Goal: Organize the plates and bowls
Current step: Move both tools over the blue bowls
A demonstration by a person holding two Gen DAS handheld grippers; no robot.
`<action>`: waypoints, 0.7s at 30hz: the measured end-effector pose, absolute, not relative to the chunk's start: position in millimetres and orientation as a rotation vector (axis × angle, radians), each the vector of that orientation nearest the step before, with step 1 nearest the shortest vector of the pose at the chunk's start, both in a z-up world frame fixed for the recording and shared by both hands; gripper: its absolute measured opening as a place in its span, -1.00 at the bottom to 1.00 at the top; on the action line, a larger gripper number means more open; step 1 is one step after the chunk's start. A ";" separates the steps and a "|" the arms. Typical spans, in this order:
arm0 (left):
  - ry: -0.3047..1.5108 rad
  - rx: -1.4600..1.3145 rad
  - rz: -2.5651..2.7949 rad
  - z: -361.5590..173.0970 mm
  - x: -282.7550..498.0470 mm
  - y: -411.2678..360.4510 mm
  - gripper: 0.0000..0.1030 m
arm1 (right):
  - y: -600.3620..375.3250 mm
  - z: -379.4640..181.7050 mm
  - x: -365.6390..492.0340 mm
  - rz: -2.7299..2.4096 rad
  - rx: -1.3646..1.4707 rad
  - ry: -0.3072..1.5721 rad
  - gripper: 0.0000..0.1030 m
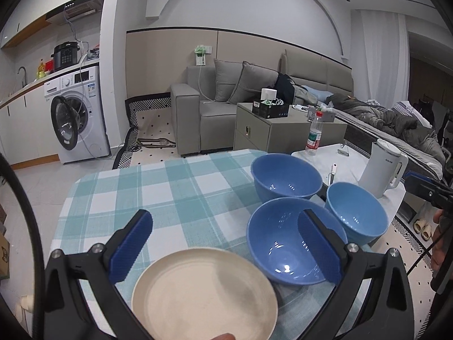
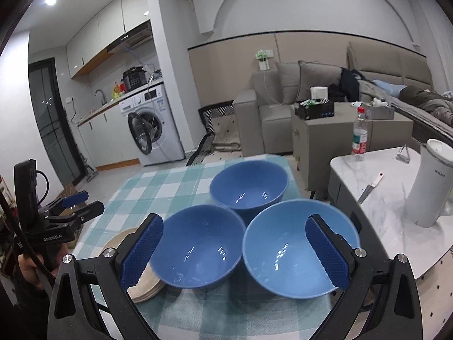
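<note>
Left wrist view: my left gripper (image 1: 225, 245) hangs spread and empty over the cream plates (image 1: 204, 293), while three blue bowls (image 1: 286, 176) sit loose on the checked tablecloth (image 1: 158, 192), so I judge nesting remains. Right wrist view: my right gripper (image 2: 236, 250) is spread, empty, above two bowls; the plates look stacked, and the other tool reads "GenRobot.AI".

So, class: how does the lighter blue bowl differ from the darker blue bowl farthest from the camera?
The lighter blue bowl sits nearest the white marble side table, partly behind a gripper finger; the darker blue far bowl sits at the cloth's back edge, unobstructed and deeper in shade. Both are round, empty and upright.
</note>
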State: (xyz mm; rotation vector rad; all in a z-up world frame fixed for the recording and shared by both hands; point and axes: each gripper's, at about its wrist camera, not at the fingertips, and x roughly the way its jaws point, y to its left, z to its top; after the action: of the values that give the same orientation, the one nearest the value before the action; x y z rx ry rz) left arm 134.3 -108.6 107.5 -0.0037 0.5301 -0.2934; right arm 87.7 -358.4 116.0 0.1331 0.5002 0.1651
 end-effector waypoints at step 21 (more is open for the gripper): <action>0.520 0.046 -0.359 137.8 187.9 -162.5 1.00 | -390.1 146.7 120.3 0.139 0.111 0.520 0.98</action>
State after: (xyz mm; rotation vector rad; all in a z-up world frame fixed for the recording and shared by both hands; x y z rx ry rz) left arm 187.9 -162.5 137.8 0.0458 0.5198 -0.3594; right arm 120.3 -390.1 146.7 0.1111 0.5203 0.1386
